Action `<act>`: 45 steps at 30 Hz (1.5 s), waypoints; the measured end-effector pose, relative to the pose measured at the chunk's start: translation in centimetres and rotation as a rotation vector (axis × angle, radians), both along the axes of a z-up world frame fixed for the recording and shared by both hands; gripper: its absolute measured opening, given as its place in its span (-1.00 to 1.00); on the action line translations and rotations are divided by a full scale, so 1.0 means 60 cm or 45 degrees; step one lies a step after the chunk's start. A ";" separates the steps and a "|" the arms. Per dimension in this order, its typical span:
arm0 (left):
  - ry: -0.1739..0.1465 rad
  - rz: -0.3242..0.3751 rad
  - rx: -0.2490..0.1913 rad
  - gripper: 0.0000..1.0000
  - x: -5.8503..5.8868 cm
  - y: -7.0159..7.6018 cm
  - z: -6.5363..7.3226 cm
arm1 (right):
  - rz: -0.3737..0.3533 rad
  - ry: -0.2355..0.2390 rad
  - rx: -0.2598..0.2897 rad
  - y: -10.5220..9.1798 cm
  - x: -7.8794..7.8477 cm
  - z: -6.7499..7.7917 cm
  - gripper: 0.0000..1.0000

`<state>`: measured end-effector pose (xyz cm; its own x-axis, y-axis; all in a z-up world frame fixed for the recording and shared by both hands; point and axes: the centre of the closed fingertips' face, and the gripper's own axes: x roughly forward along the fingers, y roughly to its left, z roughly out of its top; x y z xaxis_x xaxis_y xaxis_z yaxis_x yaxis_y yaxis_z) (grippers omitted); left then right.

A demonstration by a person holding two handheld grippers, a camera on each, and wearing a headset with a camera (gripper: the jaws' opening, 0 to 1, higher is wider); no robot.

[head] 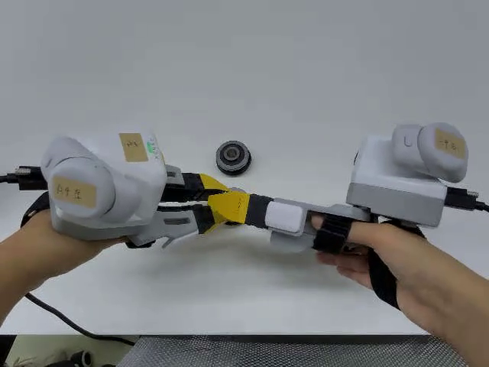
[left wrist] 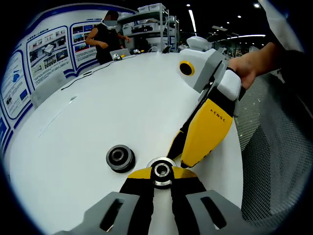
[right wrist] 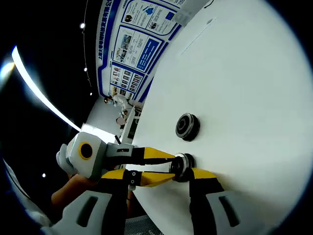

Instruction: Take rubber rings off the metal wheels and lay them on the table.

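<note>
Left tongs (left wrist: 162,175) and right tongs (right wrist: 182,173) both clamp one wheel (left wrist: 162,171) between them; a second wheel (left wrist: 120,158) lies just beyond on the table (left wrist: 98,98)

White table (head: 306,92); blue-framed wall posters (left wrist: 46,49); metal shelving (left wrist: 155,17) behind; bright strip lights (left wrist: 192,20) on dark ceiling
</note>
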<state>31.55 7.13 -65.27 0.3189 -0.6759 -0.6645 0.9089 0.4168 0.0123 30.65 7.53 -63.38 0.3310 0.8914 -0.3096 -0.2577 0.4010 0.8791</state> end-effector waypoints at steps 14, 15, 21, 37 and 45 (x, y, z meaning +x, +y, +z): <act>0.002 0.005 -0.003 -0.77 0.000 0.000 0.000 | -0.015 0.012 0.008 -0.008 0.002 -0.005 -0.12; 0.002 0.005 -0.003 -0.77 0.000 0.000 0.000 | -0.014 0.012 0.003 -0.008 0.003 -0.007 -0.15; 0.003 0.004 -0.002 -0.77 -0.001 -0.001 0.000 | -0.002 0.031 -0.033 -0.012 0.008 -0.027 -0.40; 0.004 0.007 -0.002 -0.77 -0.001 -0.001 0.000 | -0.046 0.069 -0.035 -0.024 0.014 -0.043 -0.79; 0.004 0.008 -0.002 -0.77 0.000 0.000 -0.001 | -0.050 0.073 -0.053 -0.027 0.017 -0.050 -0.89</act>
<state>31.53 7.10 -65.31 0.3210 -0.6748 -0.6646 0.9062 0.4227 0.0085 31.66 5.93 -66.38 0.3464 0.8639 -0.3656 -0.1905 0.4464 0.8743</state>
